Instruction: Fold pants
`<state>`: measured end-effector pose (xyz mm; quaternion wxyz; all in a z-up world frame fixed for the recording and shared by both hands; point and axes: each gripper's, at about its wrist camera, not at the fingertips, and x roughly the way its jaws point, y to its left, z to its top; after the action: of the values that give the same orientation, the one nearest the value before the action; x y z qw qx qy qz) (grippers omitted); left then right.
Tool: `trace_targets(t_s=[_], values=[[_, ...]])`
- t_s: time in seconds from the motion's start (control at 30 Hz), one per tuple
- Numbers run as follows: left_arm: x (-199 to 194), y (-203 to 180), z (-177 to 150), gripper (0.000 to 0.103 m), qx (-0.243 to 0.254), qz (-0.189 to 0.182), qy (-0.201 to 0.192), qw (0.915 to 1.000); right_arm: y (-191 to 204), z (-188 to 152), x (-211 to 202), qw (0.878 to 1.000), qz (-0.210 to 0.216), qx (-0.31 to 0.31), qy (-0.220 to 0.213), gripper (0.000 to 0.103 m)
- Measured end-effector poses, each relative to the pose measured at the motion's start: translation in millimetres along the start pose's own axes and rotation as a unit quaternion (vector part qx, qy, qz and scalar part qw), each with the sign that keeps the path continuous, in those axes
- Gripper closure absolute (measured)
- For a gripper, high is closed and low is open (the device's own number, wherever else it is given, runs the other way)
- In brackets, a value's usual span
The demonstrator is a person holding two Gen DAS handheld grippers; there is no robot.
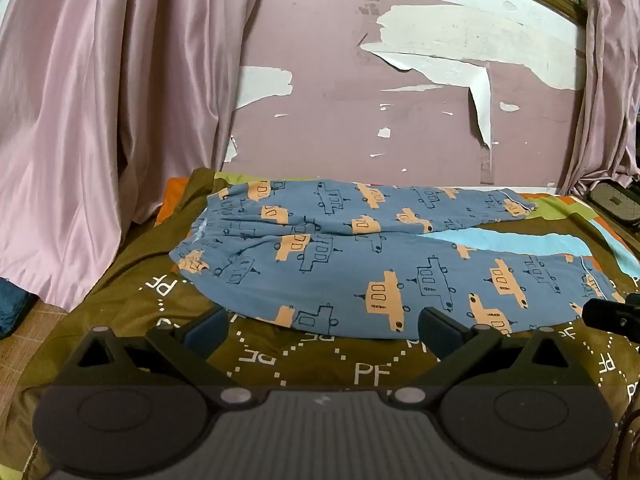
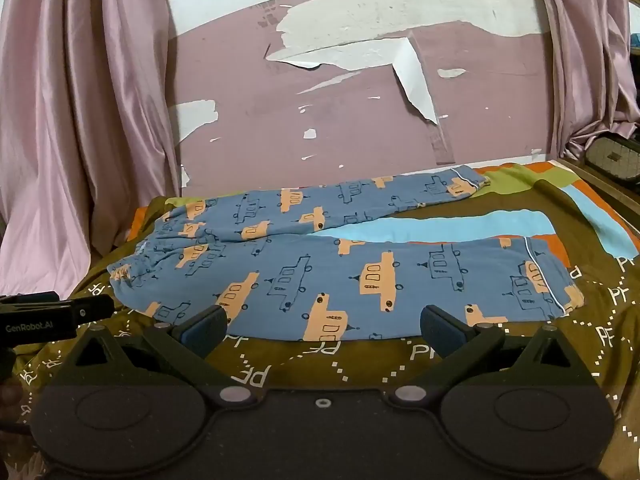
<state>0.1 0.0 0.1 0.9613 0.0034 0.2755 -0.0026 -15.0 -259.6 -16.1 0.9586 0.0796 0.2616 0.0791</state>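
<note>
Blue pants [image 1: 340,256] with orange and outlined cars lie flat on the bed, waistband to the left, both legs spread apart to the right. They also show in the right wrist view [image 2: 340,264]. My left gripper [image 1: 322,330] is open and empty, just in front of the near leg's edge. My right gripper [image 2: 324,330] is open and empty, in front of the near leg towards its cuff [image 2: 552,280]. Each gripper shows at the edge of the other's view.
The bed cover [image 1: 304,364] is olive with white "PF" print and light blue, orange and green patches. Pink curtains [image 1: 100,120] hang at left and right. A peeling pink wall [image 1: 360,112] stands behind the bed. A dark basket [image 2: 612,160] sits far right.
</note>
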Motion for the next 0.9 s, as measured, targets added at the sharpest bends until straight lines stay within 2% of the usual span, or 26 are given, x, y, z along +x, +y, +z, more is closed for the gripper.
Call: trace_targets(t_s=[0.9], values=[[0.1, 0.2, -0.4, 0.000, 0.000, 0.000, 0.000, 1.0000, -0.4, 0.6, -0.5, 1.000, -0.001, 0.003, 0.002, 0.000]])
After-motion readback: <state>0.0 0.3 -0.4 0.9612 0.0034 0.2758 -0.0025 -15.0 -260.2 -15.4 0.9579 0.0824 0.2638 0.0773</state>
